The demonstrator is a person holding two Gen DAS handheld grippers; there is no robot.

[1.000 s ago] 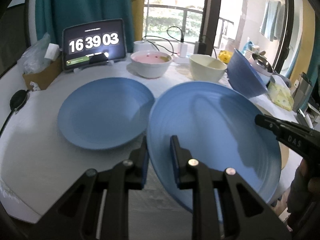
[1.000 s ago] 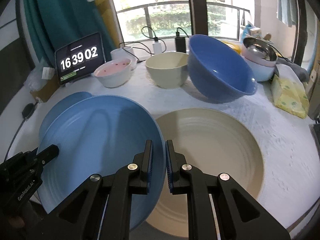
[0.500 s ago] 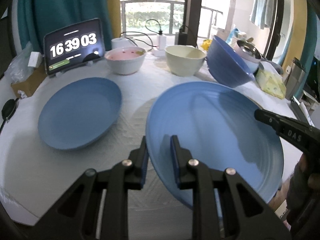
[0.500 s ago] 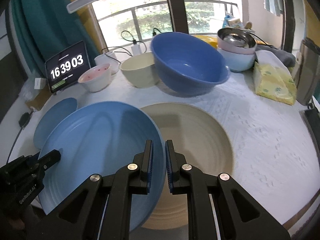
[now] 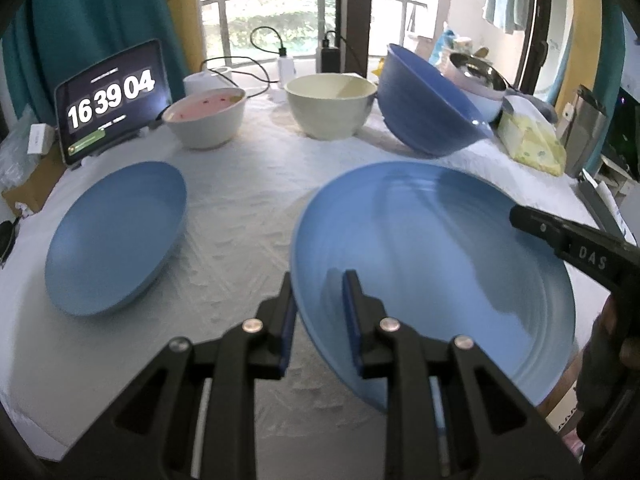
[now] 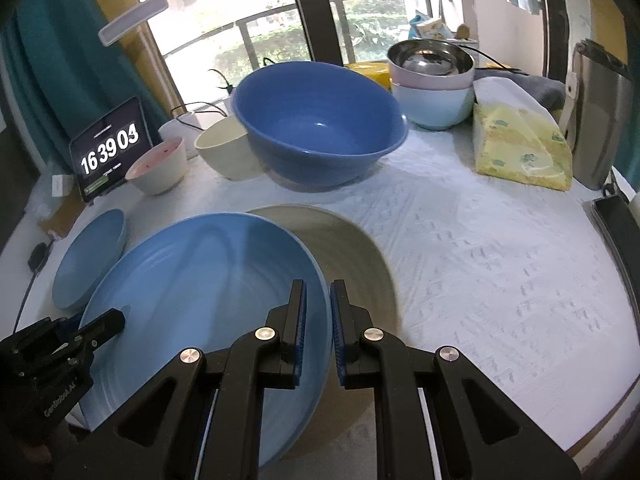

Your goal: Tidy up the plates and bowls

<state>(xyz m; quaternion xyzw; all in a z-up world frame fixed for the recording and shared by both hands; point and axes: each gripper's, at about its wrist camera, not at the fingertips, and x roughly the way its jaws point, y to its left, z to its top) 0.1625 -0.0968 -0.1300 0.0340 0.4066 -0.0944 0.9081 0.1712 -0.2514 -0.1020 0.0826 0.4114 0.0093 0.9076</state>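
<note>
A large blue plate is held in the air by both grippers. My left gripper is shut on its left rim. My right gripper is shut on its right rim. The plate hangs partly over a large beige plate lying on the table. A smaller blue plate lies to the left, also in the right wrist view. Behind stand a pink-lined bowl, a cream bowl and a big tilted blue bowl.
A tablet clock stands at the back left with cables beside it. Stacked bowls with a steel one on top stand at the back right. A yellow tissue pack and a grey container sit on the right. White cloth covers the table.
Both grippers have lifted the large blue plate higher and carried it right, so it overlaps the beige plate more. The small blue plate now lies farther to the left of the held plate.
</note>
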